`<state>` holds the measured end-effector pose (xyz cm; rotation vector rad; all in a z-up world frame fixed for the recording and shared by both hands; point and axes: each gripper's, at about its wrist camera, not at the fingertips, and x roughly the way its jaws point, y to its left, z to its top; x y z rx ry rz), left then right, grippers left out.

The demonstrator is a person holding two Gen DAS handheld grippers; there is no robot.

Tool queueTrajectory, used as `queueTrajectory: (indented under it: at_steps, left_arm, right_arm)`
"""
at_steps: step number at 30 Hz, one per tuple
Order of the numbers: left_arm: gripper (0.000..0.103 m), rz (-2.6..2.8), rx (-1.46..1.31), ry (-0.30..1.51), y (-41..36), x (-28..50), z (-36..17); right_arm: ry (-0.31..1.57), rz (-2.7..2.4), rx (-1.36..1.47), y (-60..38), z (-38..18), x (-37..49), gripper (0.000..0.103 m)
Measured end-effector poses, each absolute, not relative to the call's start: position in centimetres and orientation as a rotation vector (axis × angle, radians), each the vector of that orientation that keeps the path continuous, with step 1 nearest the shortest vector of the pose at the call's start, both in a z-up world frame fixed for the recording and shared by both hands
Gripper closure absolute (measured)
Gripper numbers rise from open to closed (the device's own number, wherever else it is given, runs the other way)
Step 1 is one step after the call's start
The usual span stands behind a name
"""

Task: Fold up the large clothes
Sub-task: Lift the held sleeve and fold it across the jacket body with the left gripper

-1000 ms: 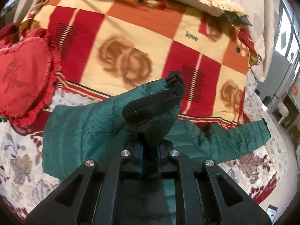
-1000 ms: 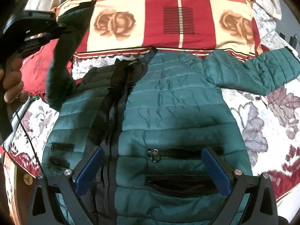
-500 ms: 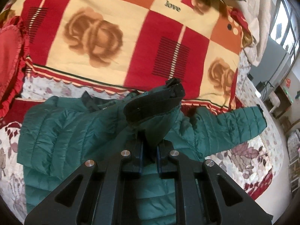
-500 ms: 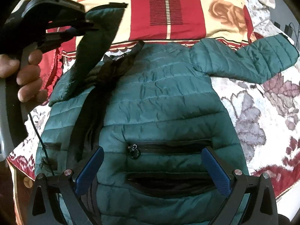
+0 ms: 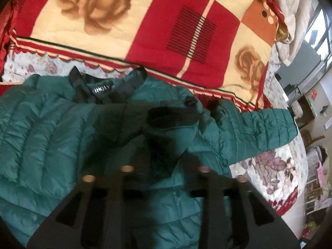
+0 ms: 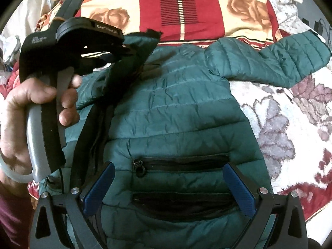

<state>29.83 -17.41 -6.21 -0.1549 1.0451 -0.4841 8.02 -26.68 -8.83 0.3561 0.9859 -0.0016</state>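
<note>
A green puffer jacket lies front up on the bed, collar toward the blanket. My left gripper is shut on the jacket's left sleeve near its black cuff and holds it over the chest. In the right wrist view the left gripper appears at upper left, held by a hand, with the sleeve hanging from it. The other sleeve lies spread out to the right. My right gripper is open and empty above the jacket's lower front, near the pocket zips.
A red, cream and orange rose-patterned blanket lies beyond the collar. A floral bedsheet shows to the right of the jacket. The bed's right edge, furniture and a window are far right in the left wrist view.
My left gripper has carried the sleeve rightward, from the jacket's left side to over its chest. The right gripper has stayed open over the lower front.
</note>
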Motion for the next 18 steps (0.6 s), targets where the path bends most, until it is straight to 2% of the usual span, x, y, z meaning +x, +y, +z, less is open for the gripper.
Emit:
queueTrajectory:
  at_steps: [2,6,13,18]
  left_arm:
    - [0.052,-0.491,-0.184,1.05,-17.2,29.8,-6.4]
    - [0.049,-0.492,-0.211,1.053,-16.5,29.7,-6.1]
    - [0.049,-0.452,-0.194,1.004,-12.3,28.5,-3.4]
    - [0.049,-0.292,-0.108,0.944,-6.1,27.6,-2.0]
  right_arm:
    - [0.985,0.0,0.356,-26.5,-8.7,7.9,0.0]
    - [0.979,0.003,0.348,-26.2,-8.3,7.6,0.0]
    - [0.952,0.025,0.38,-26.8,-7.0,8.3,0.0]
    - [0.918,0.061,0.502,-28.1,-5.8,11.3,0.0]
